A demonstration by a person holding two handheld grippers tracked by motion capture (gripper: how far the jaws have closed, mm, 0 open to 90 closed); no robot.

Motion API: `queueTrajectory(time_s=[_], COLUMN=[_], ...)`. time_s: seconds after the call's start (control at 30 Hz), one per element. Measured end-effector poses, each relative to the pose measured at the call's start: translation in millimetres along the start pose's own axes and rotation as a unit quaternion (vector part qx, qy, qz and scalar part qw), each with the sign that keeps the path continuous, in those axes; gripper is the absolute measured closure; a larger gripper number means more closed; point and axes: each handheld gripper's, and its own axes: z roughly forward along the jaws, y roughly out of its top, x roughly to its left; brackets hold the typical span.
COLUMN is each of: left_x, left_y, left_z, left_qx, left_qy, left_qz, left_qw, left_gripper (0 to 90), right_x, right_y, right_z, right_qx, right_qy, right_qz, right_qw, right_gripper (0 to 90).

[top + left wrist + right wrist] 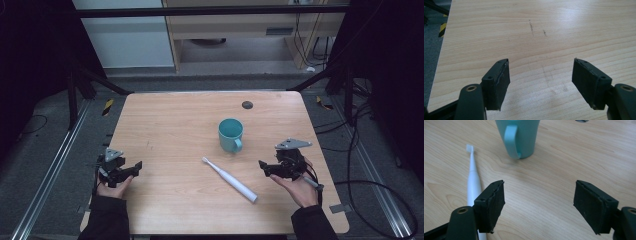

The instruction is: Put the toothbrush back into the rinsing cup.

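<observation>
1. A slim white electric toothbrush is lying flat on the light wooden table, between the grippers, its long axis running diagonally, brush head pointing far-left, handle end near-right.
2. A teal ceramic mug is standing upright just beyond it, handle facing near.
3. The right gripper is hovering right of the toothbrush, jaws spread, gripping nothing.
4. The left gripper is waiting at the near-left, jaws released.

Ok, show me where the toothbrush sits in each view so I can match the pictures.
High view: the toothbrush lies slantwise on the table's near middle, head up-left, below the mug.
Left gripper view: not in it, bare wood ahead of the jaws.
Right gripper view: the toothbrush runs up the left side, head on top, its lower end behind the left jaw.
Shared landmark: the mug, handle facing the toothbrush's side.
</observation>
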Motion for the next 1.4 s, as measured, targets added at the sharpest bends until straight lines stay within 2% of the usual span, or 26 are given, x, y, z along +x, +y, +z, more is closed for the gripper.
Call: queueTrajectory(time_s=[0.17, 0.27, 0.57, 0.83, 1.07, 1.4], left_x=[-0.7, -0.9, -1.0, -1.1, -1.2, -1.1], left_y=[-0.3, -0.1, -0.1, -0.1, 0.0, -0.1], left_z=[1.2, 1.0, 1.3, 1.7, 1.9, 2.3], left_qx=[0.003, 0.003, 0.004, 0.005, 0.006, 0.008], left_qy=[-0.001, -0.001, -0.001, -0.002, -0.002, -0.003], left_qz=[0.002, 0.003, 0.003, 0.003, 0.003, 0.003], left_qw=[1.0000, 1.0000, 1.0000, 1.0000, 1.0000, 1.0000], left_gripper=[30.0, 30.1, 30.2, 30.1, 30.2, 30.2], right_x=[6.0, 14.3, 31.2, 42.2, 53.5, 61.5], right_y=[10.3, 19.7, 34.0, 34.2, 28.8, 19.9], right_z=[-0.4, 0.7, 4.1, 11.4, 19.9, 30.8], right_qx=[0.005, 0.017, 0.047, 0.081, 0.109, 0.142], right_qy=[0.013, 0.022, 0.052, 0.068, 0.086, 0.098], right_qz=[-0.008, -0.028, -0.050, -0.071, -0.084, -0.086], right_qw=[0.9999, 0.9992, 0.9963, 0.9919, 0.9867, 0.9812], right_gripper=[29.4, 32.2, 37.9, 42.8, 46.9, 51.4])
